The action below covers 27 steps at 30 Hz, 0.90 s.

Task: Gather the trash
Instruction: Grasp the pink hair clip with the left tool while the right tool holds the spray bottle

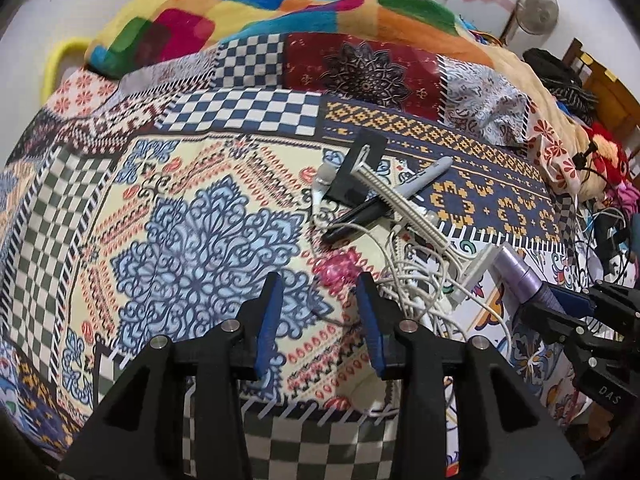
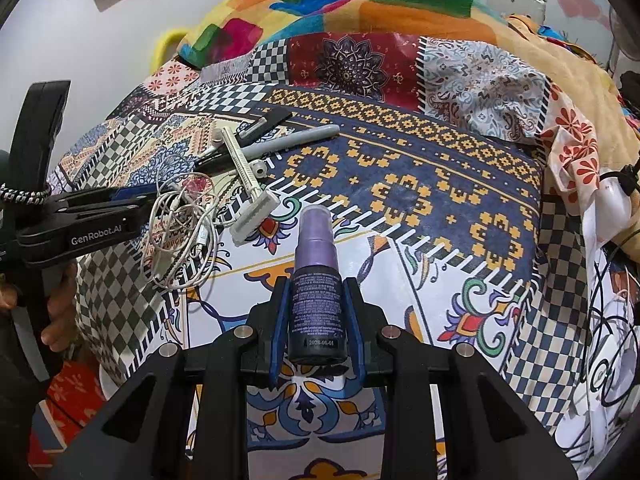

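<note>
You are gripping the purple spray bottle [image 2: 316, 280] in your right claw [image 2: 318, 312] above the bed [image 2: 460, 208] while your released left claw [image 1: 318, 312] is hovering near the pink wrapper [image 1: 338, 270], needing a lower, centred pinch.

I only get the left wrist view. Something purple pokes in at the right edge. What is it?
Observer: A small purple bottle, clamped between the right gripper's fingers.
Operator: Is anything written on it?
Observer: A date, 2028-01-01, near its base; the other print is too small to read.
Operator: And what carries the gripper I'm looking along?
Observer: A person's hand grips the handle of the left gripper.
</note>
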Tool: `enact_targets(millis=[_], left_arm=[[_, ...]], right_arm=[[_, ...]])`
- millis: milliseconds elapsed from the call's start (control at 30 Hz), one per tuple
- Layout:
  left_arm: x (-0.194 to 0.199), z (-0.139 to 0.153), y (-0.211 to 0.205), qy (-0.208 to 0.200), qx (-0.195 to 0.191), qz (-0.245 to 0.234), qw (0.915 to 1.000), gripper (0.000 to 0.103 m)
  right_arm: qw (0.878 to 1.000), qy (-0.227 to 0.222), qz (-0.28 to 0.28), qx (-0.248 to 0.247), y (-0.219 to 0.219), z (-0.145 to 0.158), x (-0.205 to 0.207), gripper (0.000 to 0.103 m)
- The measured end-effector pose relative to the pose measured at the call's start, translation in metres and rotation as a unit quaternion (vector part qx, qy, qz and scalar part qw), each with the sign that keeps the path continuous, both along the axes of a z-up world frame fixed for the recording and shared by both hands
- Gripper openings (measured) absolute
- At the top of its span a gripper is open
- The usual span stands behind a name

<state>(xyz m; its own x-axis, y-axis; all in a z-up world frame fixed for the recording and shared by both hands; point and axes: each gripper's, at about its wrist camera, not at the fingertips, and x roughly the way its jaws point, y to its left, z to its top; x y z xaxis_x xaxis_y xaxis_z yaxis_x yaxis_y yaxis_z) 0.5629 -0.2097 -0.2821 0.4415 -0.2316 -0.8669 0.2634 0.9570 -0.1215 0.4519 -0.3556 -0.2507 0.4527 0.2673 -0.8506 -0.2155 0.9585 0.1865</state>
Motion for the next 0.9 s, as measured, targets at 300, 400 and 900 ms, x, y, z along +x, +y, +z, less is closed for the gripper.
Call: enact_targets(millis=[300, 400, 900], left_arm=[[0.001, -0.002, -0.021, -0.018, 0.044, -0.018, 0.9987, 0.020], [-0.006, -0.001, -0.018, -0.014, 0.038, -0.020, 0.9990, 0.019], [-0.064, 0.074, 0.027, -0.045, -0.003, 0.017, 0.9988, 0.019]], right_arm=[[1.000, -0.001, 0.002, -0.002, 0.007, -0.002, 0.003, 0.024], [1.000, 0.002, 0.002, -0.004, 0.008, -0.002, 0.002, 0.024], [0.999, -0.042, -0.001, -0.003, 0.007, 0.065, -0.026, 0.024]])
